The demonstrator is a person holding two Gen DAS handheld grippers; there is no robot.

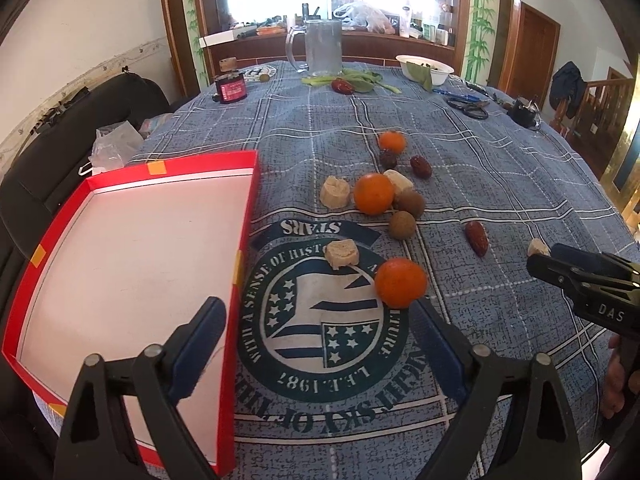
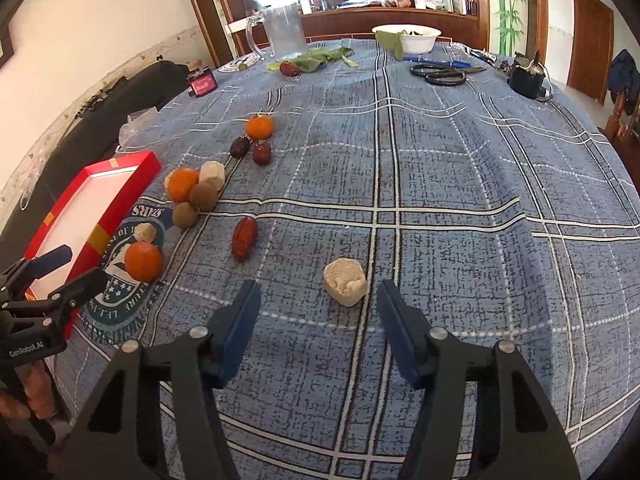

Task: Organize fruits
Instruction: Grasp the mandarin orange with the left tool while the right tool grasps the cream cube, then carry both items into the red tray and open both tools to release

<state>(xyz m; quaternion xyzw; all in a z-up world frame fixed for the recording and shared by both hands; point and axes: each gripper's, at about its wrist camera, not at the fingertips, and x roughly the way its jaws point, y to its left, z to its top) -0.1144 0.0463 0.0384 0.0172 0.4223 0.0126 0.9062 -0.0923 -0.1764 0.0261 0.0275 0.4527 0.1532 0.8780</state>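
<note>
Right of the red box [image 1: 132, 240], scattered over the blue plaid cloth [image 2: 460, 160]: three smooth round oranges [image 1: 401, 282], two rough brown round fruits [image 1: 402, 225], three wrinkled red dates [image 1: 476, 238] plus one darker fruit, four pale chunky peeled pieces [image 2: 345, 282]. Shallow cardboard box, white inside. Farther off, past the fruit: clear jug [image 1: 322, 46], white bowl [image 1: 424, 66], black scissors [image 2: 438, 73]. Left gripper [image 1: 320, 344] spread wide over box edge and nearest orange, holding nothing. Right gripper [image 2: 318, 308] at about half width, pale piece just beyond its tips, untouched
</note>
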